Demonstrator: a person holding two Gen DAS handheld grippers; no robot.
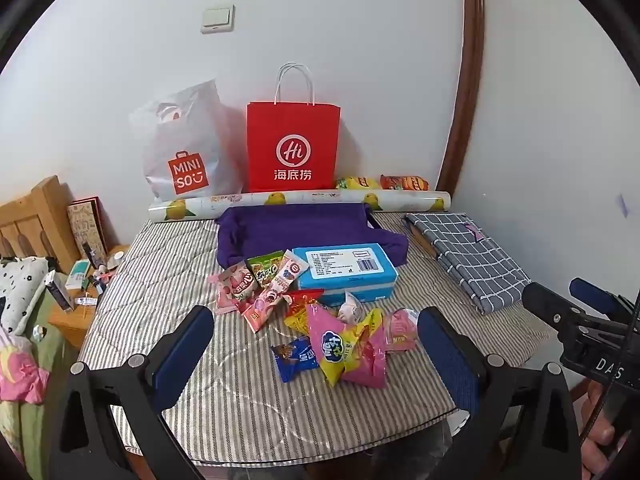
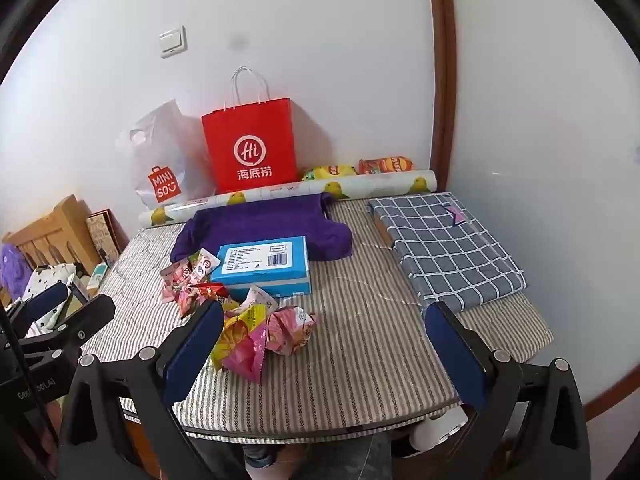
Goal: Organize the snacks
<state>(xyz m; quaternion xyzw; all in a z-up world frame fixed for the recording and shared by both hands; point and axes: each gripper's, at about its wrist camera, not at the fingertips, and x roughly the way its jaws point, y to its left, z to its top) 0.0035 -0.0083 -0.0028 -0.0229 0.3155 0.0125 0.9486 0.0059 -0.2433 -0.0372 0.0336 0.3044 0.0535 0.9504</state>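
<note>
Several small snack packets [image 1: 320,320] lie in a loose pile on the striped table cover [image 1: 168,280], in front of a blue box [image 1: 344,276]. A pink-and-yellow packet [image 1: 348,348] and a dark blue one [image 1: 292,356] are nearest me. My left gripper [image 1: 316,352] hovers open above the near edge, its blue pads either side of the pile, touching nothing. My right gripper [image 2: 324,344] is open too, over bare cover right of the same snack pile [image 2: 248,320] and blue box [image 2: 264,264]. Its left pad hides part of the pile.
A purple cloth [image 1: 296,228] lies behind the box. A red paper bag [image 1: 292,148], a white Miniso bag [image 1: 188,148], a paper roll [image 1: 300,202] and chip bags [image 1: 384,183] line the wall. Folded checked fabric [image 2: 444,240] sits at right. A cluttered nightstand [image 1: 80,280] stands left.
</note>
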